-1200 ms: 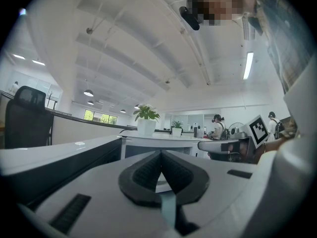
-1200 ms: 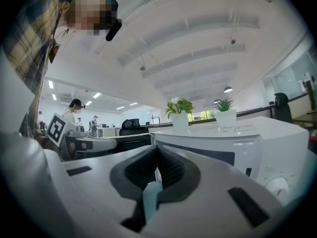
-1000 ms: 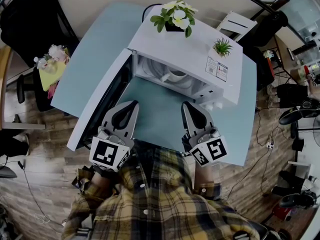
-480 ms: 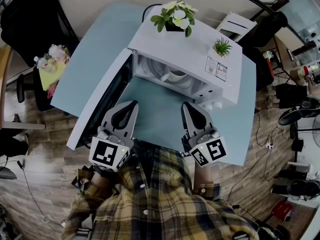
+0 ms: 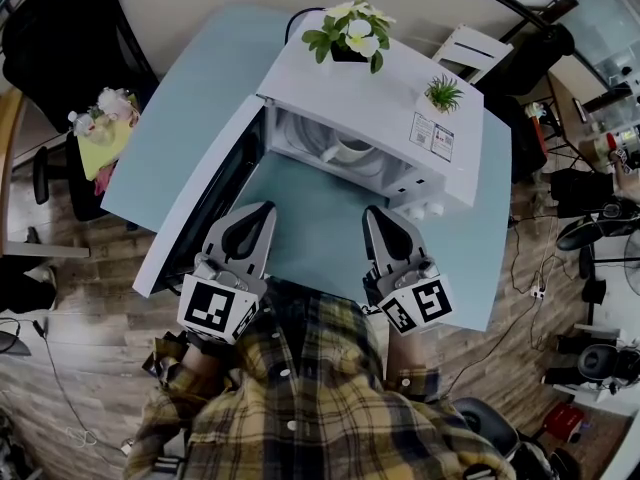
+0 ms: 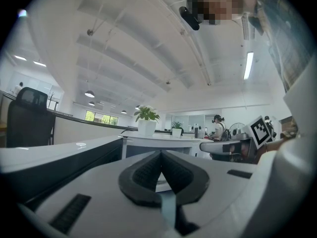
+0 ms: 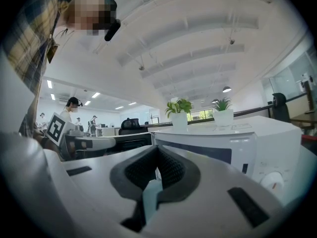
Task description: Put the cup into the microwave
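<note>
A white cup point(image 5: 351, 151) sits inside the white microwave point(image 5: 400, 108), whose door point(image 5: 195, 203) hangs open to the left. My left gripper point(image 5: 262, 209) rests on the pale blue table point(image 5: 200, 88) in front of the open door, jaws shut and empty. My right gripper point(image 5: 372, 212) lies beside it, just before the microwave's control side, also shut with nothing held. In the left gripper view the left gripper's point(image 6: 160, 155) black pads meet at the tips. The right gripper view shows the right gripper's point(image 7: 157, 152) pads closed the same way, with the microwave point(image 7: 223, 143) to their right.
Two potted plants point(image 5: 350, 33) point(image 5: 443, 93) stand on top of the microwave. A bunch of flowers point(image 5: 100, 118) lies at the table's left edge. Chairs and cables crowd the floor to the right. Other people stand far off in the room.
</note>
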Motion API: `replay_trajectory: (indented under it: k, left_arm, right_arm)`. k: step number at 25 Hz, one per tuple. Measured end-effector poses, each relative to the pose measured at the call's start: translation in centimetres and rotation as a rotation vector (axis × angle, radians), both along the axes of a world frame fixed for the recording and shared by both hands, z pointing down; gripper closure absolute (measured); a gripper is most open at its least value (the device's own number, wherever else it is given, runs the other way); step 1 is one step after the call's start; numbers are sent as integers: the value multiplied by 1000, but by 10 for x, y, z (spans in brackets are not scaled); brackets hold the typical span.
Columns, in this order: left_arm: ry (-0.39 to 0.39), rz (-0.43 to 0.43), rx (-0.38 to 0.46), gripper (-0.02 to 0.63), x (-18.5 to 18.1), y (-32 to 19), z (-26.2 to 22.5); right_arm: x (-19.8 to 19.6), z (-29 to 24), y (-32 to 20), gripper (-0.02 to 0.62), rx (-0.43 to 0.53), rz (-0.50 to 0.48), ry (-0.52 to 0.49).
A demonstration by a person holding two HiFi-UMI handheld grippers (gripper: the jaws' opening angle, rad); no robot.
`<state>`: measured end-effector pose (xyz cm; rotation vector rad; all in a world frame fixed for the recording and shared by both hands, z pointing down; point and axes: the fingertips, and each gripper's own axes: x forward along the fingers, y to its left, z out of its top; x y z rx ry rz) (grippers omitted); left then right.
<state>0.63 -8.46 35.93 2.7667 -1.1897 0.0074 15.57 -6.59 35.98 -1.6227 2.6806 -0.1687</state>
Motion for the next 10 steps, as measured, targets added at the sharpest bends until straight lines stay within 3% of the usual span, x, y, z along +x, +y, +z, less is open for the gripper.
replay_trajectory:
  k: [10]
  left_arm:
    - [5,-1,4,614,-1,3,-2]
  right_arm:
    - [0,-1,4,594,5,5,1]
